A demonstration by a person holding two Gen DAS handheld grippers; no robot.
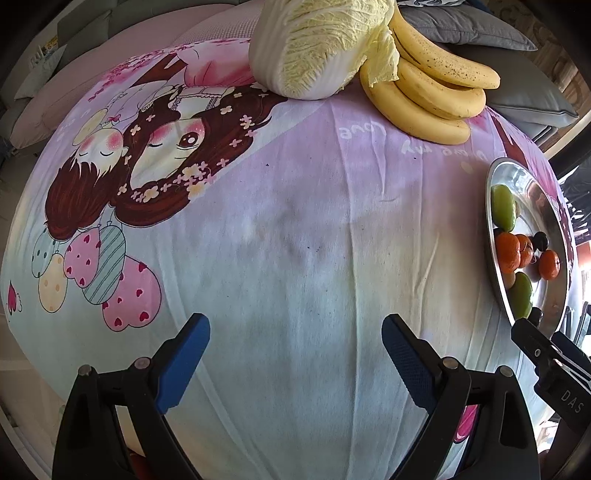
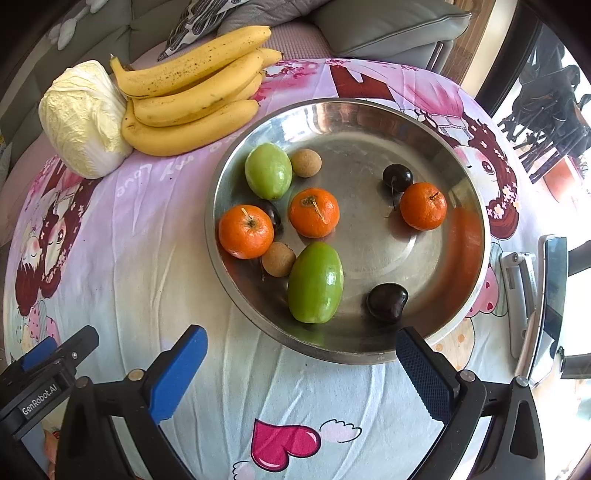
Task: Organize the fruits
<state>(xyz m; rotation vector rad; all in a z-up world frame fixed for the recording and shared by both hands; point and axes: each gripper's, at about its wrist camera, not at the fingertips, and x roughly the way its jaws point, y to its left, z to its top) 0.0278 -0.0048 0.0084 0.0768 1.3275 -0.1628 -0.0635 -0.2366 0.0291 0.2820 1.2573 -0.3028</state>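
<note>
A steel bowl (image 2: 465,177) sits on the cartoon-print cloth; it also shows at the right edge of the left wrist view (image 1: 517,173). In it lie three tangerines (image 2: 314,212), two green fruits (image 2: 316,282), two small brown fruits (image 2: 306,163) and three dark cherries (image 2: 387,302). A banana bunch (image 2: 192,99) lies beyond the bowl, next to a cabbage. My right gripper (image 2: 301,349) is open and empty just before the bowl's near rim. My left gripper (image 1: 295,334) is open and empty over bare cloth, left of the bowl.
A napa cabbage (image 2: 83,118) lies at the back left beside the bananas. A phone on a stand (image 2: 546,302) sits right of the bowl. Grey sofa cushions (image 2: 388,26) lie behind the table. The table edge curves close on the right.
</note>
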